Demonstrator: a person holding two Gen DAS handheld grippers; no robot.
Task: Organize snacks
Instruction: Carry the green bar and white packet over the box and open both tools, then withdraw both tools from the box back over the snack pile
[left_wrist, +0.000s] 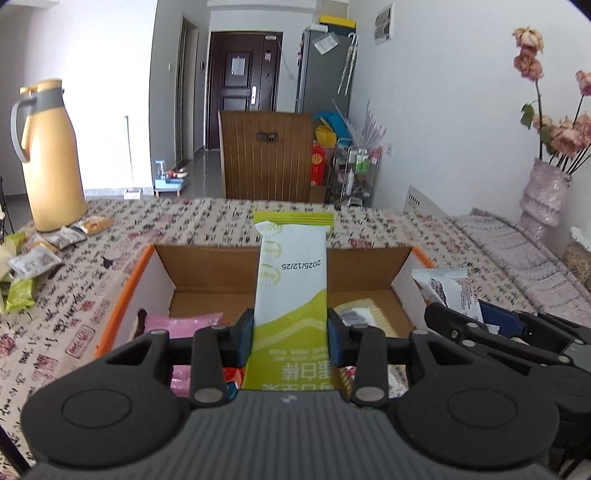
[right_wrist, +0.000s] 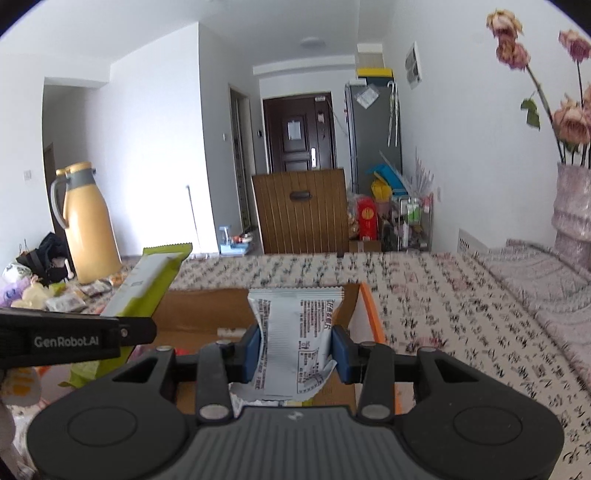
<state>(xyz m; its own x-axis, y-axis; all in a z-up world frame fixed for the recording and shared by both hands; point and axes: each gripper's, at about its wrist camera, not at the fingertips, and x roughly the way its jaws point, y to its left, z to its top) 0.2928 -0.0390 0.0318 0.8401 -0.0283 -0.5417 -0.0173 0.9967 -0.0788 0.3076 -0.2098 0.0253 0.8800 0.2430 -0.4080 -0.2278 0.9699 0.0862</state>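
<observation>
Over the box (left_wrist: 192, 266), at 12 o'clock, a light, crinkly green bar (left_wrist: 291, 288) is clamped mid-length in the left gripper (left_wrist: 291, 338) jaws; a soft grey packet (right_wrist: 295, 339) is pinched in the right gripper (right_wrist: 298, 350).

The left hand-held gripper (left_wrist: 291, 332) is pointing forward and slightly downward, its blue pads (left_wrist: 246, 334) pressing on either side of a green and white snack bar (left_wrist: 291, 280) that is standing up between them. The right hand-held gripper (right_wrist: 297, 354) is angling down alongside it, to its right, its pads (right_wrist: 341, 354) clamping a crumpled grey and white snack packet (right_wrist: 295, 332).
</observation>
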